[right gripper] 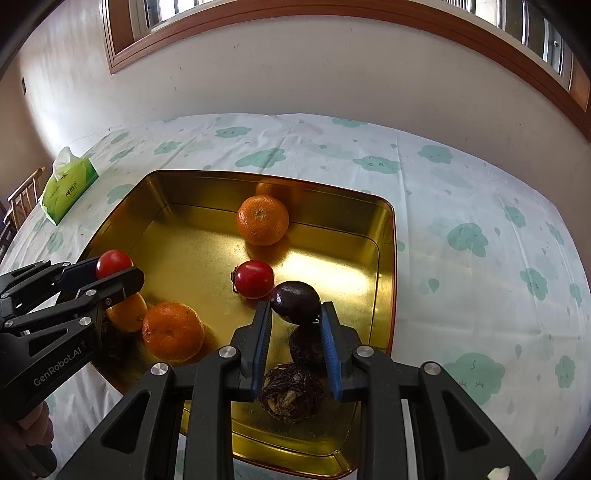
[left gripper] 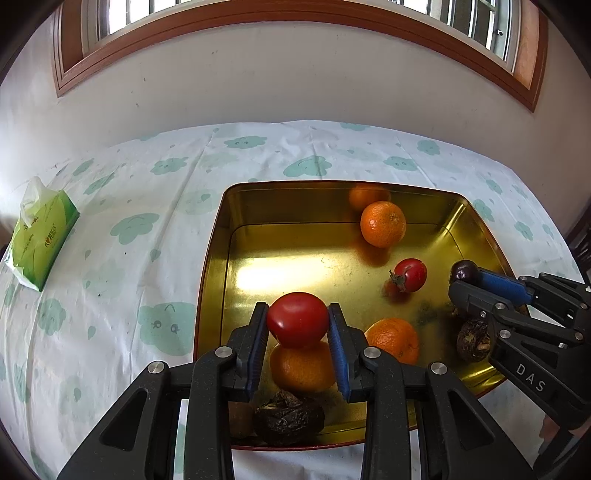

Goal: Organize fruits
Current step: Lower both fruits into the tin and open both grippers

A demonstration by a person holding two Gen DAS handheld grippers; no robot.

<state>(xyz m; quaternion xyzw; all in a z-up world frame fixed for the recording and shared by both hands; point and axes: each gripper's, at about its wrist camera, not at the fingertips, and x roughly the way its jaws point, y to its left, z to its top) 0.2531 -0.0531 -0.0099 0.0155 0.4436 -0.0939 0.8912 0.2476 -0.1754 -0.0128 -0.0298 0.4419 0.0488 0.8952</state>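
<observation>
A gold tin tray [left gripper: 280,266] [right gripper: 177,236] lies on the cloud-print tablecloth. My left gripper [left gripper: 297,319] [right gripper: 114,271] is shut on a red tomato [left gripper: 297,319] [right gripper: 112,262], held above an orange [left gripper: 301,367] and a dark wrinkled fruit [left gripper: 288,417]. My right gripper [right gripper: 295,308] [left gripper: 466,277] is shut on a smooth dark purple fruit [right gripper: 295,301] [left gripper: 463,269], over two wrinkled dark fruits [right gripper: 290,393] near the tray's right wall. Loose in the tray are a second tomato [left gripper: 410,275] [right gripper: 254,278], an orange at the back [left gripper: 383,223] [right gripper: 262,219] and another orange [left gripper: 393,339] [right gripper: 173,331].
A green tissue pack [left gripper: 42,243] [right gripper: 68,186] lies on the tablecloth [left gripper: 122,277] to the left of the tray. A white wall with a wood-framed window [left gripper: 295,22] runs behind the table. A wooden chair [right gripper: 22,195] stands at the far left.
</observation>
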